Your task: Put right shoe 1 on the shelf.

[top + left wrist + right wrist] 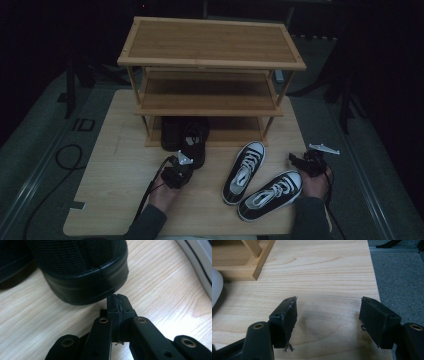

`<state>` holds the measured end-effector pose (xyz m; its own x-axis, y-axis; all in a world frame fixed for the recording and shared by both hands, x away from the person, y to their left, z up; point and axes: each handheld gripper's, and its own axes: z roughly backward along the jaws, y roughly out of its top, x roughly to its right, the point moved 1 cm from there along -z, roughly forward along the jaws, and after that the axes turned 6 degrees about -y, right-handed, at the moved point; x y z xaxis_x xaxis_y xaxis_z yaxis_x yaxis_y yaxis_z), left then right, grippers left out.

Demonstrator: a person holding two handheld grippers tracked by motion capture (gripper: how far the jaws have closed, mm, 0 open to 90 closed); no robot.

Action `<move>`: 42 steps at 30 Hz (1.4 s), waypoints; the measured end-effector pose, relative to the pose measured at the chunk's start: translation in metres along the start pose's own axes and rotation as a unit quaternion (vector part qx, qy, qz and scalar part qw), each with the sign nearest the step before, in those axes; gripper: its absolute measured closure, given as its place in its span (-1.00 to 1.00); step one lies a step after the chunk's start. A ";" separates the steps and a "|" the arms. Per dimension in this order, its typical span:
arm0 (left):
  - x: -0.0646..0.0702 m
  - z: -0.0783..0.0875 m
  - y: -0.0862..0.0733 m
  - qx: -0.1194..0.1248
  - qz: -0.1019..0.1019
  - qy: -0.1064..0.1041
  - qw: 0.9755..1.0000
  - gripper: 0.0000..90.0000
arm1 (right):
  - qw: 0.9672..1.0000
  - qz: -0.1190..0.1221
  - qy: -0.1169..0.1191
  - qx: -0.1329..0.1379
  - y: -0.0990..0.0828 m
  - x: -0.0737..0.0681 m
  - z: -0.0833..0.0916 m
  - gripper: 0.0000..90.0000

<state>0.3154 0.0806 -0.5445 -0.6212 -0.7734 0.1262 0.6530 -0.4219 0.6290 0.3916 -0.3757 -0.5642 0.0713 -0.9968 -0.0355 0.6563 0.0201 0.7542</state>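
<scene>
Here the left hand-held gripper [180,167] sits clenched with nothing between its jaws, its tips just short of the heel of a black shoe [195,142]. That shoe lies straight ahead of it, long axis running away toward the wooden rack [210,95], toe already under the lowest shelf beside a second black shoe [171,132]. The left hand is clearly the nearer one, so a push along that axis looks likely. The right hand-held gripper [300,161] rests released over the table [115,200], beside two black-and-white sneakers [257,182].
</scene>
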 end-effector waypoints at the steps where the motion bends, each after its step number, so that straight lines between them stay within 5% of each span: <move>1: 0.001 -0.001 0.000 -0.001 -0.001 -0.001 1.000 1.00 | 1.000 0.000 0.000 0.000 0.000 0.000 0.000 -0.32; 11: 0.006 -0.013 0.017 0.010 0.010 -0.001 1.000 1.00 | 1.000 0.000 0.000 0.000 0.000 0.000 0.000 -0.32; 24: -0.009 -0.021 0.035 0.031 0.052 0.014 0.998 1.00 | 1.000 0.001 0.000 0.000 0.000 0.000 0.000 -0.32; 42: -0.023 -0.034 0.054 0.030 0.069 0.028 0.997 1.00 | 1.000 0.001 0.000 0.000 0.000 0.000 0.000 -0.33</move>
<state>0.3793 0.0593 -0.5400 -0.5017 -0.8477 0.1723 0.7024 -0.2829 0.6532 0.3917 -0.3757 -0.5642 0.0723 -0.9968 -0.0333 0.6564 0.0224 0.7541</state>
